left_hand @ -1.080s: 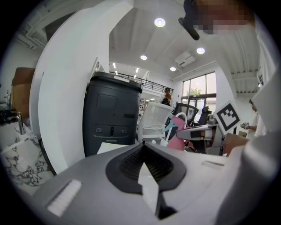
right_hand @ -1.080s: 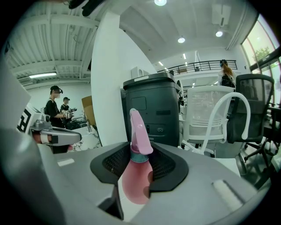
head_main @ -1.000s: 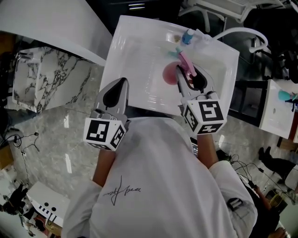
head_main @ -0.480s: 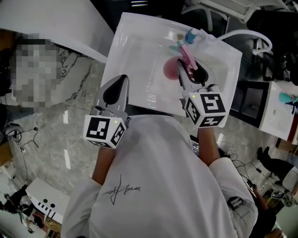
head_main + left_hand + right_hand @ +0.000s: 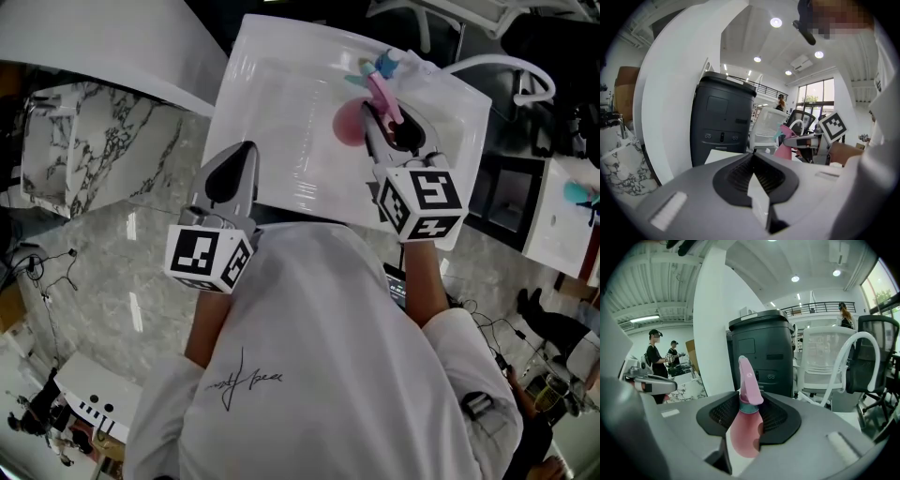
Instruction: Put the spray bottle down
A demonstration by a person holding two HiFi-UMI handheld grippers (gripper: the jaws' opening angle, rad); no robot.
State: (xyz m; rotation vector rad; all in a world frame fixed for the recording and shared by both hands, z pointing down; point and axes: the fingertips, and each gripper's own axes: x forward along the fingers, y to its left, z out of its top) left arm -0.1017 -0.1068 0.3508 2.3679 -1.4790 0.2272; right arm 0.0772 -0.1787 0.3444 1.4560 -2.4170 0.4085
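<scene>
From above, the right gripper point(image 5: 382, 127) reaches out over the white table point(image 5: 281, 112) with the pink spray bottle point(image 5: 349, 124) pinched in its jaws. The bottle's round body bulges out to the gripper's left and its trigger head lies along the top of the jaws. Whether the bottle's base touches the table I cannot tell from here. The left gripper point(image 5: 239, 164) hangs well off to the left at the table's near edge, its jaws pressed together on nothing. In the left gripper view, that gripper point(image 5: 752, 161) shows its two pads meeting with no gap and nothing caught between them. Beyond its tips and to the right, the bottle point(image 5: 785, 146) stands upright in the other gripper's hold, in front of a dark bin point(image 5: 722, 122). In the right gripper view, the right gripper point(image 5: 745, 420) has its jaws spread wide around the bottle's body point(image 5: 740, 441) and pressing on it from both sides. The trigger head point(image 5: 749, 378) rises straight up above them. To my eye the bottle is being carried to its spot, not yet released. Next, I'd say, the gripper should lower it until the base sits flat below the jaws, let the jaws part, and draw straight back without tipping it.
</scene>
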